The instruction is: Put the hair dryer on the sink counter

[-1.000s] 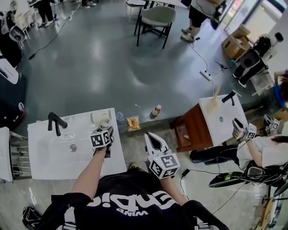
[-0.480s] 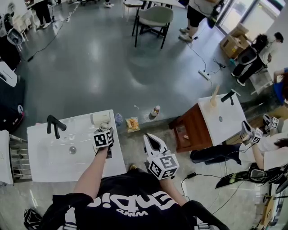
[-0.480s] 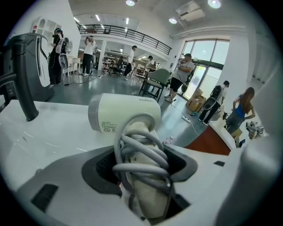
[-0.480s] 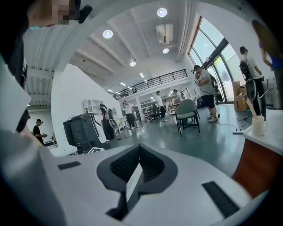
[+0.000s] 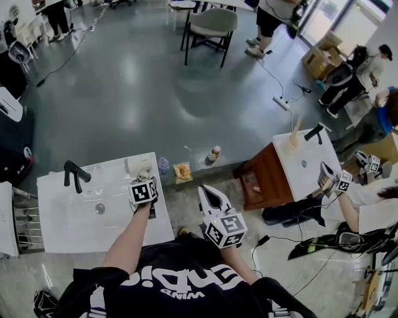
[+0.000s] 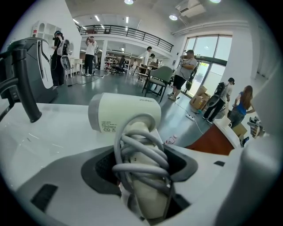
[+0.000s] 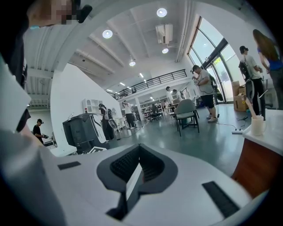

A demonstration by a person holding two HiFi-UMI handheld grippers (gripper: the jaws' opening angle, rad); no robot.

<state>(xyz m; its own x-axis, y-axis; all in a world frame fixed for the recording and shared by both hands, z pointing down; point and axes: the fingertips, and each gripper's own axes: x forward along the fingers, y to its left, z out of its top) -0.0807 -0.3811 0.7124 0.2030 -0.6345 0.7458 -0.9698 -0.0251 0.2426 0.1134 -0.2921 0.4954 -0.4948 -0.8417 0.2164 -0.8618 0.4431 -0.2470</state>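
Seen from above, the left gripper (image 5: 148,181) reaches over the right end of a white sink counter (image 5: 74,227). Its jaws pinch the cord-wrapped handle of a cream hair dryer (image 6: 126,112). The dryer's barrel lies at the counter's back right corner and seems to rest on the surface, though contact is hard to confirm. The right gripper (image 5: 209,194) hangs beside the counter, jaws pressed together on nothing.

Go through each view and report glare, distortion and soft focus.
Head view: sharp, wide-angle bend at the edges, pale sheen on the floor, white sink counter nearly washed out. Left gripper view: fisheye with black corners, the hair dryer slightly soft at its handle, windows blown bright. Right gripper view: same fisheye, ceiling lights flare, near jaws blurry.
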